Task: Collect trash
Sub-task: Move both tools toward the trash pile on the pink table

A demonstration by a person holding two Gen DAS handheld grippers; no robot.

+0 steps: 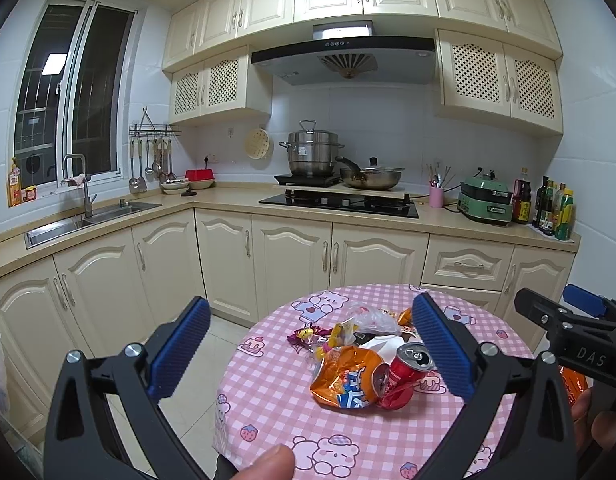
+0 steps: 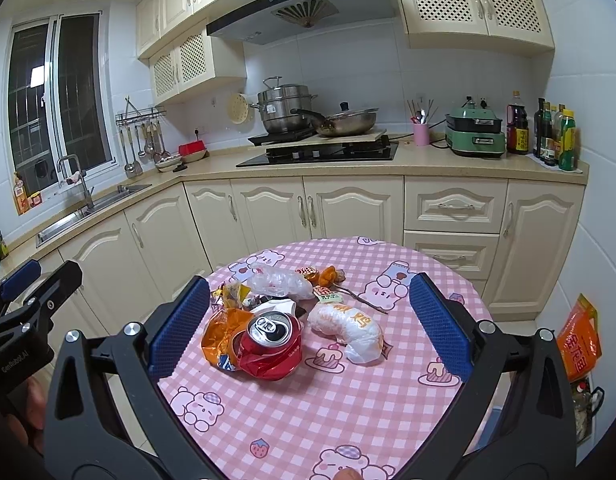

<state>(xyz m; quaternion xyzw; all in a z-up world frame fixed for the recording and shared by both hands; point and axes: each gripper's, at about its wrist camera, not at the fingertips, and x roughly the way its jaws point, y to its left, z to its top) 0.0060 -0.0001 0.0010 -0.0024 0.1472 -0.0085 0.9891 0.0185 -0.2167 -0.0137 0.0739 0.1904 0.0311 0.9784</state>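
Both tongs are held above the near edge of a round surface [image 2: 347,392] covered in pink checked cloth, each tilted slightly downward toward the trash pile. The left tongs [image 1: 311,354] stand at full width, their 2 blue pads well apart, with nothing between them touched or held; a fingertip [image 1: 274,462] of the person shows at the bottom edge of the left wrist view. The right tongs [image 2: 308,326] are likewise spread wide and grip nothing; the pile lies beyond and below the pads, apart from them. In the left wrist view the right tongs enter from the right edge, and in the right wrist view the left tongs enter from the left edge, so the 2 tools sit side by side. The trash lies near the middle of the surface: a crushed red can [image 2: 272,346] touches a crumpled orange snack bag [image 2: 220,338] on its left, a white and orange wrapper [image 2: 347,330] lies just right of the can, and a clear plastic bag [image 2: 280,282] and small candy wrappers [image 2: 230,294] lie farther back. A thin stick [image 2: 359,298] rests beside the white wrapper. The print on the small wrappers is too small to read. Part of the pile is hidden behind the can.
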